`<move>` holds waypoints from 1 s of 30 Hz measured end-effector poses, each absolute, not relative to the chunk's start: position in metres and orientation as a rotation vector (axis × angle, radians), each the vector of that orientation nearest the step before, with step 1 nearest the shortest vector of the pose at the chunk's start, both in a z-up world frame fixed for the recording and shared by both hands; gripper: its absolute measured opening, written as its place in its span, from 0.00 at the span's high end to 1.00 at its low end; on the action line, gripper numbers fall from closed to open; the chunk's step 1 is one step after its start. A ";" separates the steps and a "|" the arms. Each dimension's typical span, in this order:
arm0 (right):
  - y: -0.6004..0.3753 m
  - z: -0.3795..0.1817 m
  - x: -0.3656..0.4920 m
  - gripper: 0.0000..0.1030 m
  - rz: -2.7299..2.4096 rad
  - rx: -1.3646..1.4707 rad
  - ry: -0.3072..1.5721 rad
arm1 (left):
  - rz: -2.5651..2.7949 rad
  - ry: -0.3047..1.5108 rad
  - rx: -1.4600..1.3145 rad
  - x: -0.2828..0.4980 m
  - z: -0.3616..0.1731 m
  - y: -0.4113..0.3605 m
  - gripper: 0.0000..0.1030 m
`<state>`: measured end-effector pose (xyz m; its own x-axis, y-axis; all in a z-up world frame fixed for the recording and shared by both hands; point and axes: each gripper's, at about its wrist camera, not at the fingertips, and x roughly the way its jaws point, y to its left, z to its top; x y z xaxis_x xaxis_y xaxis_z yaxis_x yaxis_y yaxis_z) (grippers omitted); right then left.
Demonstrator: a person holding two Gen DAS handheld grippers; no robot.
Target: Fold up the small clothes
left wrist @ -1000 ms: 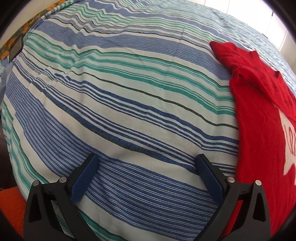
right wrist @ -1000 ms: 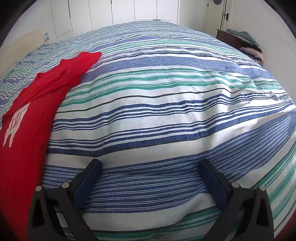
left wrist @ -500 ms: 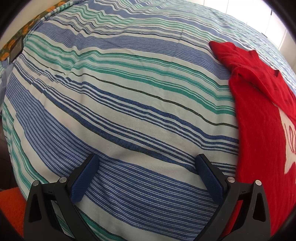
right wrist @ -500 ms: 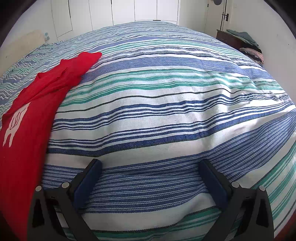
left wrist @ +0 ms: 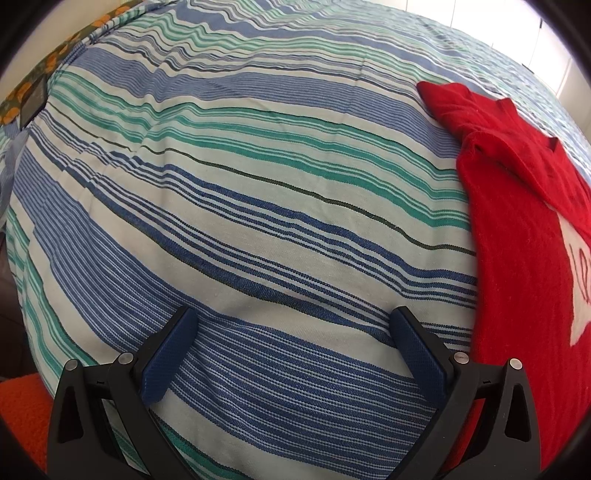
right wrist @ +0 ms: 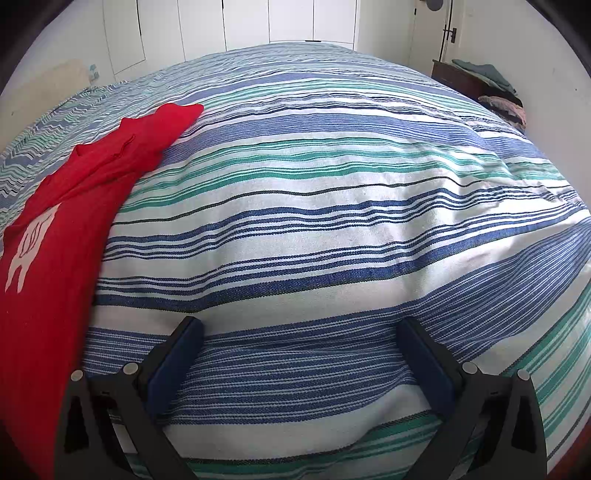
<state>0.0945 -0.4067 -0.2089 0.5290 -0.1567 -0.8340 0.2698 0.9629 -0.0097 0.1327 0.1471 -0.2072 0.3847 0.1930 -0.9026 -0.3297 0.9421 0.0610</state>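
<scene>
Striped bedspread (left wrist: 258,192) in blue, green and white covers the bed and fills both views; white cupboard doors (right wrist: 288,22) run along the top of the right wrist frame, 1 dark side table (right wrist: 458,79) with heaped clothes at upper right. 1 red garment (left wrist: 517,240) lies flat on the bed, at the right edge of the left wrist frame and the left edge (right wrist: 48,258) of the right wrist frame. It has a white print on its front, a sleeve folded over near the top, and a few wrinkles near the neck. 2 grippers: left gripper (left wrist: 293,328) at bottom centre, jaws wide apart, holding nothing, over bare bedspread just beside the garment's edge. Right gripper (right wrist: 299,330) at bottom centre, jaws wide apart, empty, over bedspread, garment near its left side.
</scene>
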 end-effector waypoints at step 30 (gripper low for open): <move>-0.406 -0.209 0.094 0.00 -0.258 0.123 0.982 | 0.336 1.127 -0.136 0.132 -0.207 0.144 0.00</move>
